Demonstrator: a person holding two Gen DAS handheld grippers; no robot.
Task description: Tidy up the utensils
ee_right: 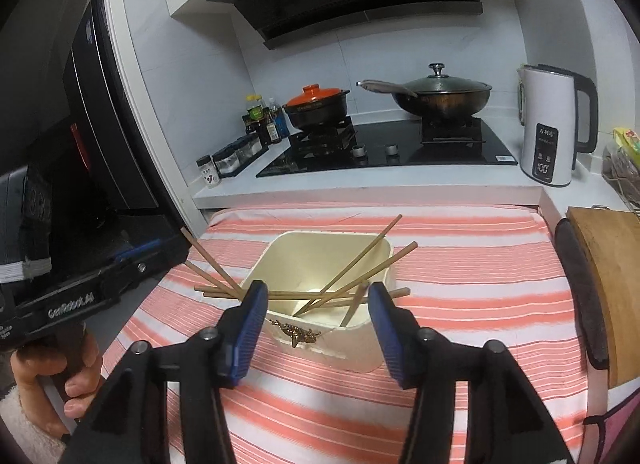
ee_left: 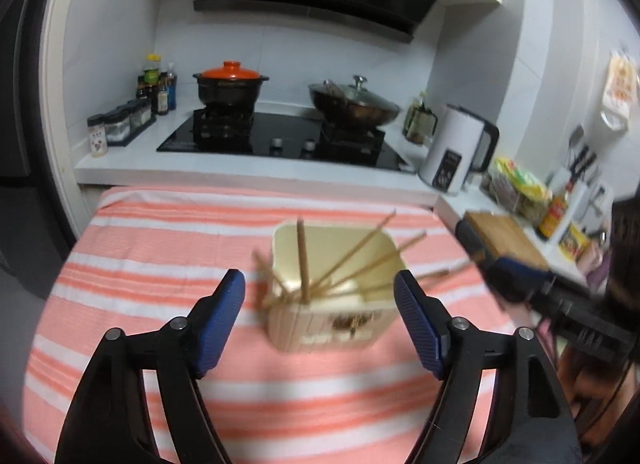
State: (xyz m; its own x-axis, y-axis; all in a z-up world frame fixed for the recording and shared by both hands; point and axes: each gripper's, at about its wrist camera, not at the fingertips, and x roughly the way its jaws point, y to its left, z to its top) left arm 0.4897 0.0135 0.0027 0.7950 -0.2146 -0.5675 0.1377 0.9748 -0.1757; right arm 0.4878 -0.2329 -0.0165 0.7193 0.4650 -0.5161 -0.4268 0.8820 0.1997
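Note:
A cream square utensil holder stands on the pink striped cloth. It also shows in the right wrist view. Several wooden chopsticks lean in it and stick out over its rim; in the right wrist view the chopsticks fan out left and right. My left gripper is open and empty, just short of the holder. My right gripper is open and empty, its blue pads either side of the holder's near rim. The right gripper body shows blurred at the right of the left wrist view.
Behind the cloth runs a white counter with a black gas hob, an orange-lidded clay pot, a lidded wok and a white kettle. Spice jars stand left. A wooden cutting board lies right.

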